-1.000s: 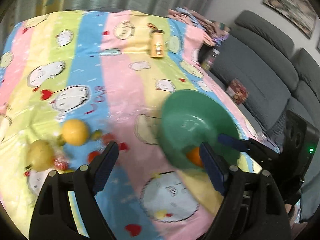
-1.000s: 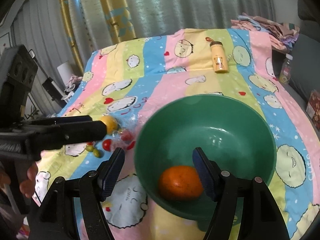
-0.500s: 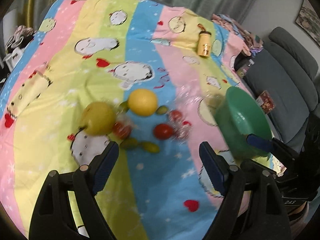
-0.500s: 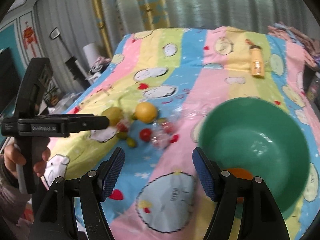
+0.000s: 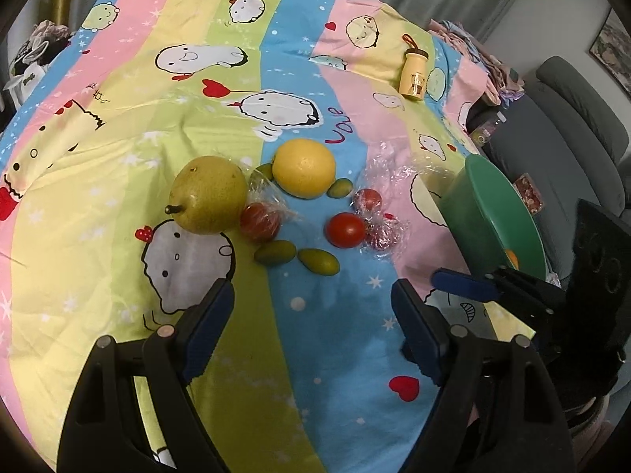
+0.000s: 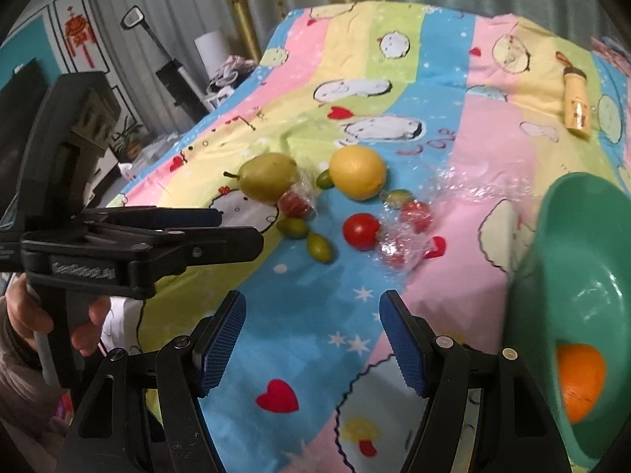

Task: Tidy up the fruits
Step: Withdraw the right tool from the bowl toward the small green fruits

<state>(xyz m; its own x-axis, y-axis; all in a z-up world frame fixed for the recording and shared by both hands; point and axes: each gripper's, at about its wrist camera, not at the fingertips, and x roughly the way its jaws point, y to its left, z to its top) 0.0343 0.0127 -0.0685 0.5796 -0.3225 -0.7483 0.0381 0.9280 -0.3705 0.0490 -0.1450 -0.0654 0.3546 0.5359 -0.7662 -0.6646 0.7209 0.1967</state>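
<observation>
On the bedsheet point(image 5: 355, 339), both the left gripper point(image 5: 311, 315) and right gripper point(image 6: 311, 335) are held wide open, empty. The tomato point(image 5: 345, 229) could be missed if the clinging plastic wrap point(image 5: 384, 232) is caught instead.

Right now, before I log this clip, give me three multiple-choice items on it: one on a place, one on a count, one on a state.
1. Where is the orange?
A. inside the green bowl
B. beside the pear
C. between a gripper's jaws

2. How many small green oval fruits lie just in front of the pear and the bare tomato?
A. none
B. two
C. five

3. How do the right gripper jaws stand?
A. shut on the yellow citrus
B. shut on the bowl rim
C. open, nothing between them

Answers:
1 A: the orange sits low in the bowl.
2 B: a pair lies side by side on the cloth.
3 C: only bedsheet shows between the blue pads.
</observation>
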